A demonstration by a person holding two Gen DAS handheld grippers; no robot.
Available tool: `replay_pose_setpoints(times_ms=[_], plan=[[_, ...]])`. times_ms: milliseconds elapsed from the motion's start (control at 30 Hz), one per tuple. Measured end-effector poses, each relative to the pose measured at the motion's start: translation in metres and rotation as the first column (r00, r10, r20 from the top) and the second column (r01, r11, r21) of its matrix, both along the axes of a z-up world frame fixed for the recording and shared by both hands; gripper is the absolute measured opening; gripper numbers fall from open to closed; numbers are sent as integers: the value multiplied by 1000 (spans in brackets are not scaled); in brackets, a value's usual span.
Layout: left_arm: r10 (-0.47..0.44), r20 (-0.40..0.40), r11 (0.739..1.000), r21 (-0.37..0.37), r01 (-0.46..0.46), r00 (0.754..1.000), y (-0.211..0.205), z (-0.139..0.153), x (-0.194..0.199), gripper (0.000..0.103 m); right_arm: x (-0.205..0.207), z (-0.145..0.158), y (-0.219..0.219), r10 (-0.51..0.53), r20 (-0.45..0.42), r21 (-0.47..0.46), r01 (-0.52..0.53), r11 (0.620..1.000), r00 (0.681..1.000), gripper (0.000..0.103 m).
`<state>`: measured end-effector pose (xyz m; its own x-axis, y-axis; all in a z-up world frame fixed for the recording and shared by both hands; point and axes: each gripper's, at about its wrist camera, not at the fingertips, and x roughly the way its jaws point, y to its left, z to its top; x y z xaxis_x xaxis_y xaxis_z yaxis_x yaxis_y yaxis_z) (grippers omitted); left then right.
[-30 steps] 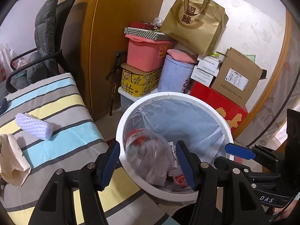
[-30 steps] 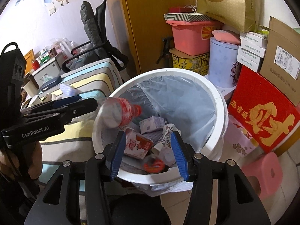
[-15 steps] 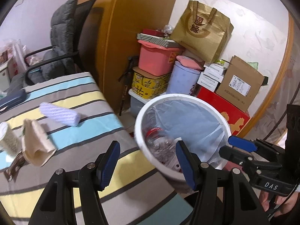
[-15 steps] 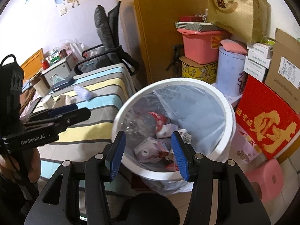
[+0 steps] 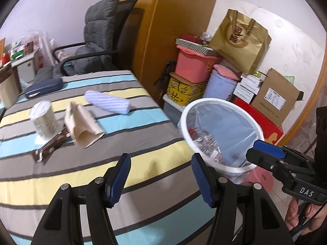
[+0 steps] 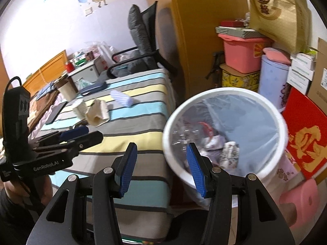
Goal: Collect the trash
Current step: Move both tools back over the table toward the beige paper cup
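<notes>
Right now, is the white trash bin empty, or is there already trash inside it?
Not empty. The white trash bin already holds trash: a clear plastic bottle with a red label and crumpled wrappers lie at the bottom of its liner.

Each gripper was a black frame of angled struts with silver screws and ribbed blue pads [image 5: 120, 178]. The left gripper [image 6: 78, 135] bore white "GenRobot.AI" lettering and a black cable; the right gripper [image 5: 265, 153] read "DAS".

both tools [image 5: 160, 180] [image 6: 161, 168] off bin [image 5: 222, 104], toward bed [image 5: 143, 159]
</notes>
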<state>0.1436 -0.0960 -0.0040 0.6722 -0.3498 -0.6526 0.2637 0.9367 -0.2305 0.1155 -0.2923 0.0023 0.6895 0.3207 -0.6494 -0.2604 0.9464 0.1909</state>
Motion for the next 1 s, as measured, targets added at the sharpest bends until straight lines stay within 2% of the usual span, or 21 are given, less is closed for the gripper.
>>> replay_pose_setpoints(times_ms=[333, 533, 1000], plan=[[111, 3, 994, 15, -111, 994, 43, -5, -20, 61, -1, -3, 29, 82, -14, 17, -81, 997, 997, 51], [166, 8, 986, 28, -166, 986, 63, -6, -26, 59, 2, -4, 39, 106, -27, 35, -105, 994, 994, 46], [270, 6, 962, 38, -270, 963, 104, -4, -29, 58, 11, 3, 72, 191, -13, 43, -190, 981, 981, 44]])
